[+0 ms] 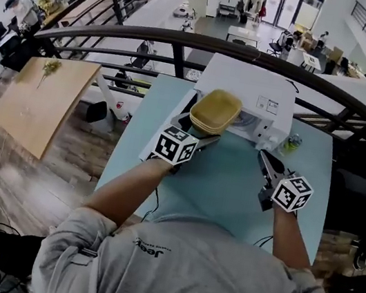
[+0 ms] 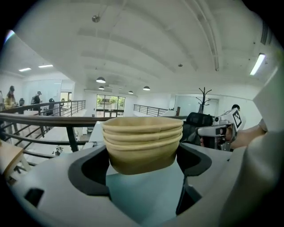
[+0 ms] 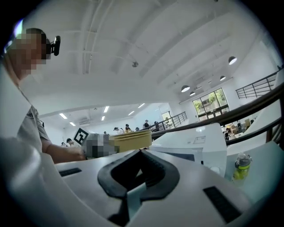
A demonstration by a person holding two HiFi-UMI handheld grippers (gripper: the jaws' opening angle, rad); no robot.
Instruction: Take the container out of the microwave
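— Start at the left. What holds the container?

— The left gripper (image 1: 201, 141). Its jaws are spread and clamped on the container (image 1: 216, 111), one on each side wall, low down.

— Which way does it face?

— Mouth up, rim about level, upright. The ribbed rim runs across the gap between the jaws, so the long axis seems to lie crosswise to the gripper. The head view does not settle this.

— And where is it?

— Held above the table (image 1: 225, 185), just before the front of the microwave (image 1: 249, 91). The dark door (image 1: 188, 108) stands open to its left.

— Room to move?

— Bare tabletop lies toward the person, between the two grippers. The table's left edge is near the left gripper. A railing (image 1: 187, 41) curves behind the microwave.

— The right side?

— The right gripper (image 1: 266, 160) hangs over the table, right of the container and well apart from it. Its jaws are drawn nearly together with nothing between them. A bottle (image 1: 292, 142) stands just beside the microwave's right side, near the far right edge.
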